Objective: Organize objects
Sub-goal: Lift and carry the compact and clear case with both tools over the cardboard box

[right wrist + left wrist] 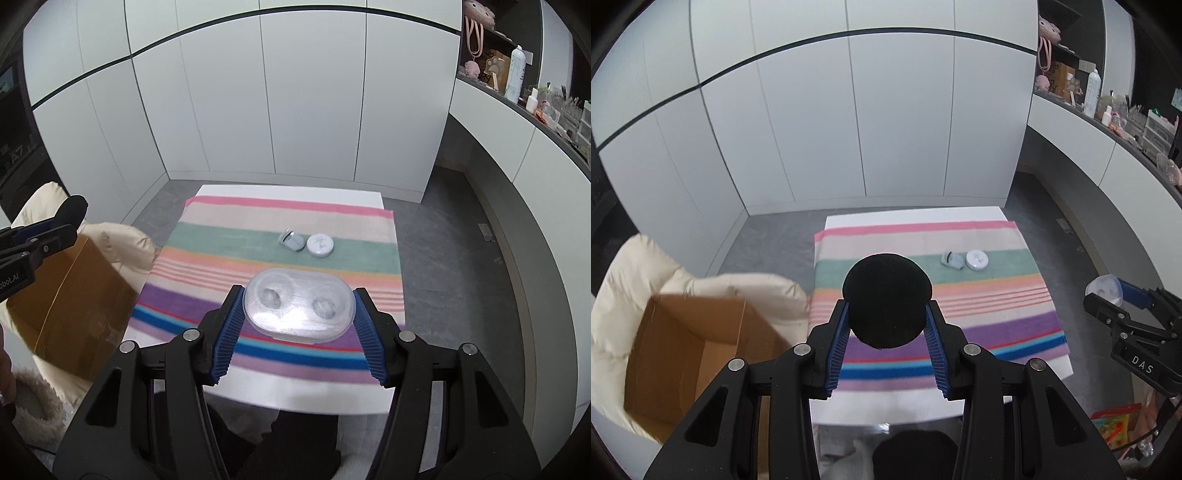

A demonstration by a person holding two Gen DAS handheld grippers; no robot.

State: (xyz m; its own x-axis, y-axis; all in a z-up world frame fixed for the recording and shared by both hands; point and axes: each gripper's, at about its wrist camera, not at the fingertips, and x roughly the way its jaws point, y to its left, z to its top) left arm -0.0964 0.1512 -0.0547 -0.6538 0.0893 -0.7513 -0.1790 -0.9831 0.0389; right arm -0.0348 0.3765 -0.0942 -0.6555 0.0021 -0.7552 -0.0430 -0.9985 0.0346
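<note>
Left wrist view
Left hand-held gripper (886, 314): lower centre of the frame, its blue ribbed fingers (840, 347) closed against both sides of a black round pad (886, 301), which it holds up above the bench.
Bench (912, 410): white top in the middle of the frame, mostly covered by a striped cloth (979, 314) in pink, green, orange, purple and blue bands.
Small items: a pale grey clip-like object (952, 260) and a round white tin (977, 260) lie just beside each other on the green band, right of centre.
Cardboard box (683, 347): open, at lower left, standing among folds of cream padded fabric (624, 280).
Right hand-held gripper (1108, 295): at the right edge, gripping a clear plastic case (1106, 290).

Right wrist view
Right hand-held gripper (299, 310): lower centre, fingers pressed against the two ends of the clear plastic case (299, 304), an oval shell with two round hollows, held above the cloth's purple and blue bands (184, 302).
Small items: the clip-like object (291, 242) and the round tin (320, 244) sit side by side on the green band, above the case in the frame.
Cardboard box (74, 306): at left, beside the bench (295, 395).
Left hand-held gripper (68, 218): at the left edge above the box, clamped on the black pad (72, 208), seen edge-on.
Shelf (517, 99): upper right, crowded with bottles and small items, too small to identify.
</note>
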